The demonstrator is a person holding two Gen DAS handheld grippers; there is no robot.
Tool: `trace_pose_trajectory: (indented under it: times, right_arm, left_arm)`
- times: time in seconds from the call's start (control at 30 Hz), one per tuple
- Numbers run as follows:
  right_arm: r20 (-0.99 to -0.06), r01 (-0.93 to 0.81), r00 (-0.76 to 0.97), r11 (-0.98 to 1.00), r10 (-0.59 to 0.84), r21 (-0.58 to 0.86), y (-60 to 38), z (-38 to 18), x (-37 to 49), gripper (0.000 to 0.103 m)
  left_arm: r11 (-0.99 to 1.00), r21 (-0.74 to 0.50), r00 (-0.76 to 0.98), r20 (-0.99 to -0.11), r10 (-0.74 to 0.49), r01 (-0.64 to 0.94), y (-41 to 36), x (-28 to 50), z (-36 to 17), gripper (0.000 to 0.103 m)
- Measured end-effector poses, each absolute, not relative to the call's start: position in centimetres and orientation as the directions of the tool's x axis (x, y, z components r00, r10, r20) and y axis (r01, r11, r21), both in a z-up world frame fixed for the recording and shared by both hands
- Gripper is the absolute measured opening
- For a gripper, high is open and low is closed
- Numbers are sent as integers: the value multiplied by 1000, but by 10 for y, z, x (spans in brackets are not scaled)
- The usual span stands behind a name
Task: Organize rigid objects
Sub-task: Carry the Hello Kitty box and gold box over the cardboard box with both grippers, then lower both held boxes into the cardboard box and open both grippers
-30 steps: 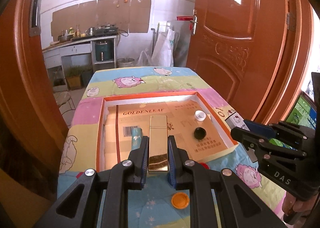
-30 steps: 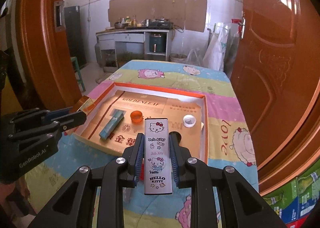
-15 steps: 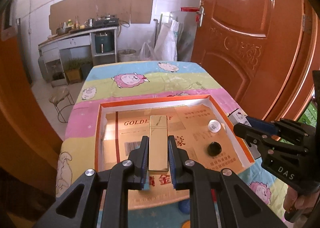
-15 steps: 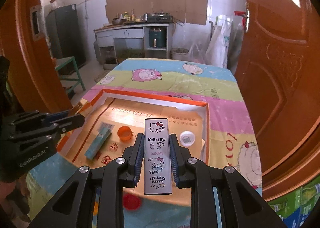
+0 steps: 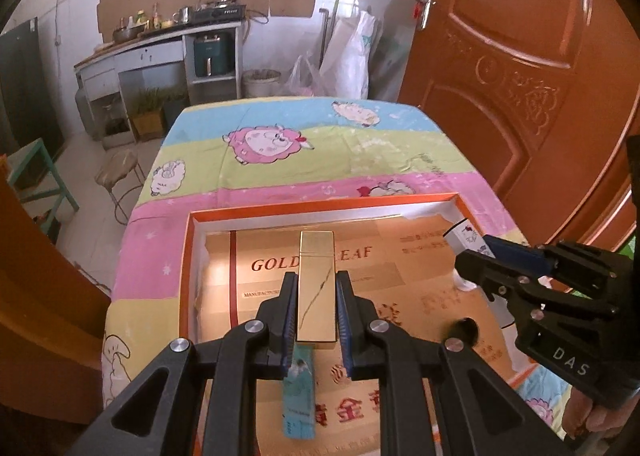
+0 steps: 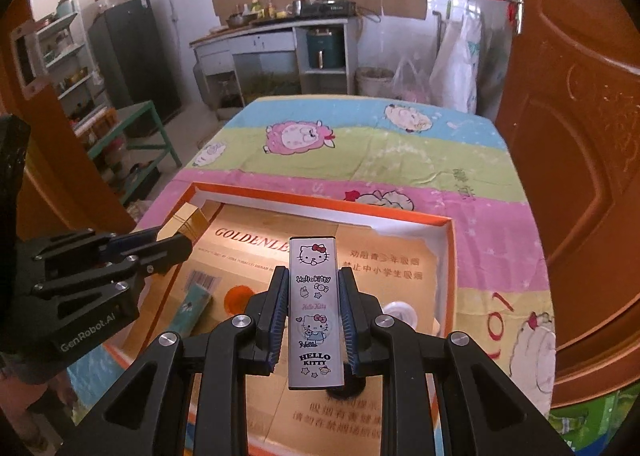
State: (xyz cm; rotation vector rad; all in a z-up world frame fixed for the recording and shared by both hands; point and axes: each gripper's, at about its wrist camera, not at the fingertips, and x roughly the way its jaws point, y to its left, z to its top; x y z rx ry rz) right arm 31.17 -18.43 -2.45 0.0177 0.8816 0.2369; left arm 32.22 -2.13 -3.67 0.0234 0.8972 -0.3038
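left gripper [image 5: 316,310]: fingers clamped on gold bar [image 5: 316,288], over orange-rimmed tray [image 5: 320,207] | right gripper [image 6: 314,316]: fingers clamped on Hello Kitty case [image 6: 315,312], above same tray | teal box [image 5: 298,396] lying inside

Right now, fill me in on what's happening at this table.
A person is sorting small items into the orange-rimmed box, using two handheld tongs. The left tongs are shut on a gold lighter; the right tongs are shut on a Hello Kitty case. Both hang over the box, not yet released. A teal box and some caps already lie inside.
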Motion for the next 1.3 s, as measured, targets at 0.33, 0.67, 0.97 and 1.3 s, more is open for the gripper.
trace_pose_trajectory:
  times: [0.33,0.67,0.97,1.3]
  right_arm:
    - [-808,-188,551,974,211,127,-181,-51,348,25]
    - [-833,-189,513,974,207,126,-176,-72,364,25]
    - [-846,-182,494,975,204,128,-175,-84,369,25]
    - [-856,-175,476,976,201,132,-177,-94,375,25]
  left_arm:
    - [969,-113,539,-814,-217,220,-14,346,-66,19]
    - [975,-104,522,-830,-194,198,-10,358,-80,19]
    - [976,-103,511,-839,-188,191,-9,361,-91,19]
    - [976,-95,518,-835,-185,196,-10,361,-95,19]
